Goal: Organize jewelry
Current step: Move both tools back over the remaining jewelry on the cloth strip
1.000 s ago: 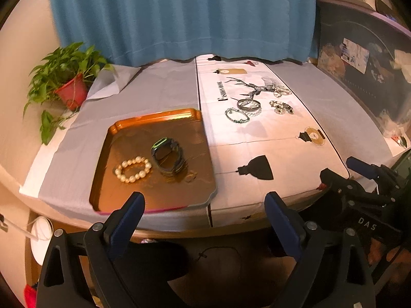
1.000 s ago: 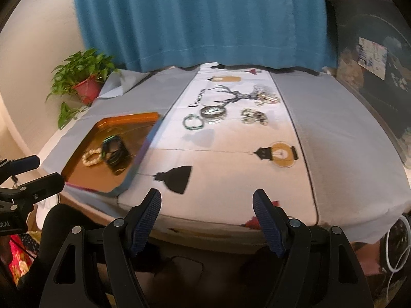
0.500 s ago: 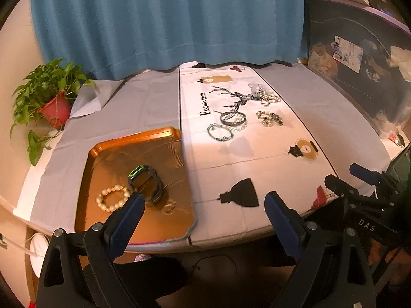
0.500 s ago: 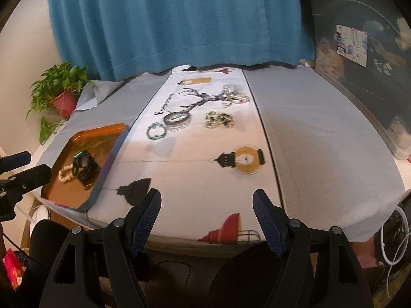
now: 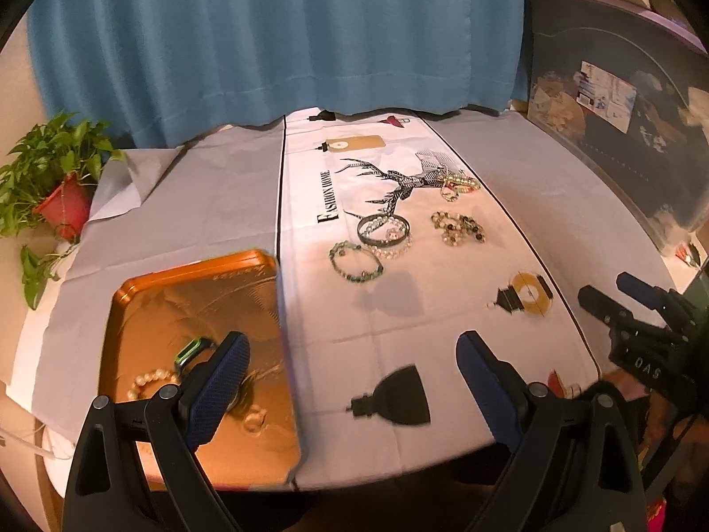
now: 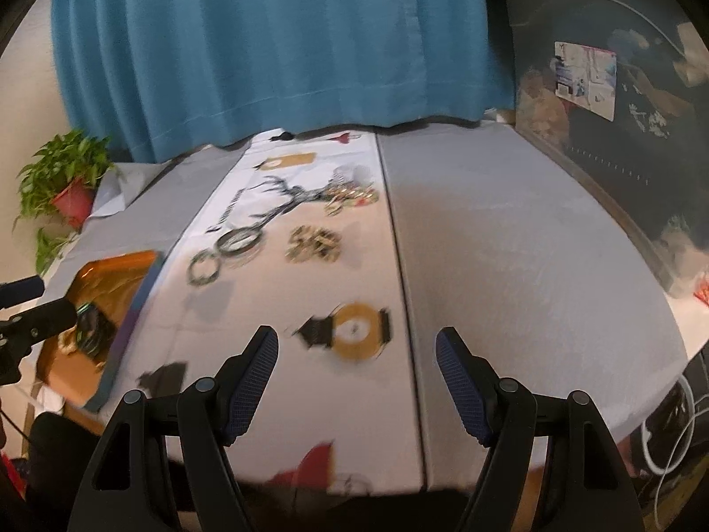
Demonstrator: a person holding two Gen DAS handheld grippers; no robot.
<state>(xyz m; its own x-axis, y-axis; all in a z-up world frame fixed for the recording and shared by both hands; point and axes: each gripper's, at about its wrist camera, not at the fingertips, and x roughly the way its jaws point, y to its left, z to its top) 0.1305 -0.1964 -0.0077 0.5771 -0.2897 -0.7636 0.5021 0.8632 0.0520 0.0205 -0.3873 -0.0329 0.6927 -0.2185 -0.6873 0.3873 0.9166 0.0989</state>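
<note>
Starting at the far left, ahead of the left gripper (image 5: 350, 370), the orange tray (image 5: 133, 297) lies under its left finger and already holds a pearl bracelet (image 5: 148, 382), a dark watch with a green edge (image 5: 191, 349) and a small pale ring-like piece (image 5: 256, 419) nearer the tray's front; that part of the sorting looks done. Both of this gripper's jaws stand wide apart with nothing between them.

Farther ahead and slightly right of it, on the white printed runner (image 5: 399, 310), the unsorted pieces remain: a green beaded bracelet (image 5: 356, 262), then a silver bangle (image 5: 382, 229) touching a clear bead bracelet (image 5: 394, 246), then a mixed dark-and-pale bead strand (image 5: 458, 227), and beyond that a tangled heap of gold and red pieces (image 5: 456, 184). So I judge roughly half the job is left.

The right gripper (image 6: 356, 377) hovers over the runner's right edge, the loose pieces well ahead and left of it, its jaws likewise spread and empty.
</note>
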